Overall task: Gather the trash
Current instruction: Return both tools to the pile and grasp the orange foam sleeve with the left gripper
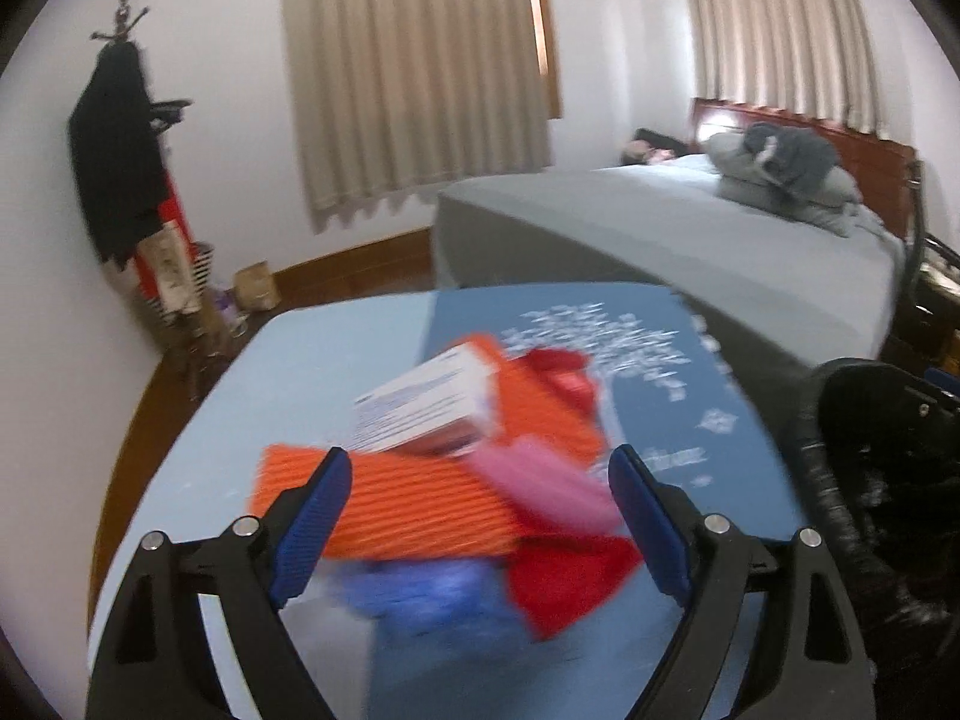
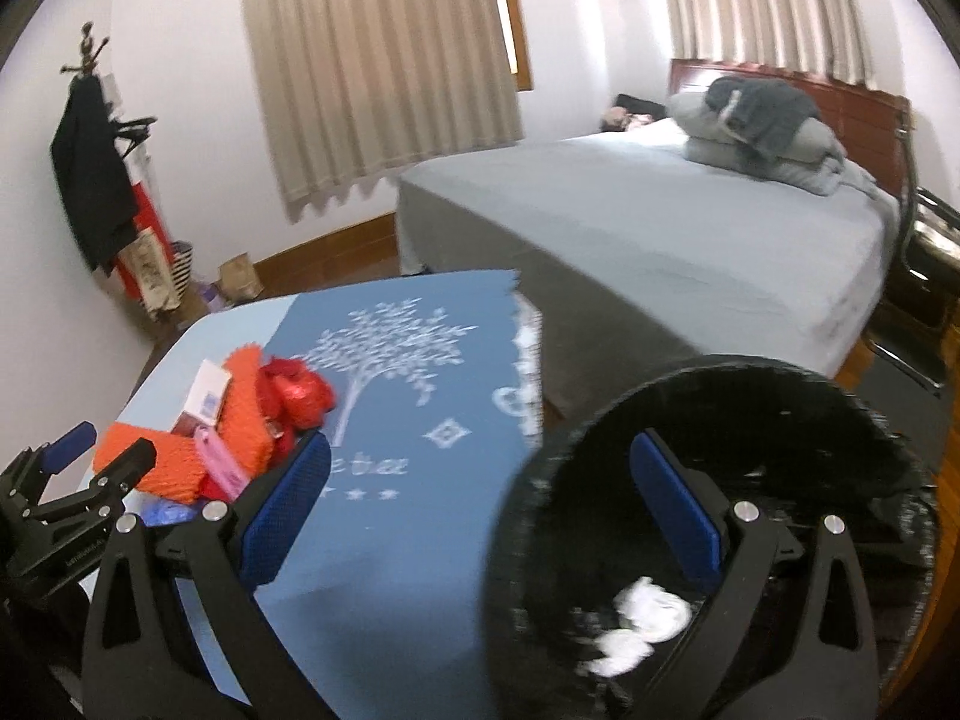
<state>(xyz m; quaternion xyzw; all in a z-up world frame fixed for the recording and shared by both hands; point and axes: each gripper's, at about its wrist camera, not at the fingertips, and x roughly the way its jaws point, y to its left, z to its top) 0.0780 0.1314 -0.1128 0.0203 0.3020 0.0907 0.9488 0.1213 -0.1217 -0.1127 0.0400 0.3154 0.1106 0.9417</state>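
Left gripper [image 1: 480, 516]: jaws spread wide, gripping nothing, poised low over the heap of trash on the blue table [image 1: 288, 360]. Straight between the blue pads [image 1: 309, 525]: an orange corrugated sheet [image 1: 408, 510], probably light and fairly stiff, best pinched across a free edge rather than its flat face. Lying on it, just ahead: a white carton [image 1: 426, 405], likely near-empty and easily crushed, so a gentle squeeze across its narrow sides. Nearer the right pad: a pink scrap [image 1: 540, 483], and below it red paper [image 1: 570, 588] and a blue crumpled piece [image 1: 432, 600], all seemingly soft, weightless, prone to slipping out unless bunched. Blur too strong to tell which pieces touch the pads.

Right gripper [image 2: 480, 516]: also fully released and empty, held over the near rim of the black bin [image 2: 870, 420], tilted downward; white crumpled paper [image 2: 648, 606] already inside. Pile well off to its left, bin directly beneath and ahead.
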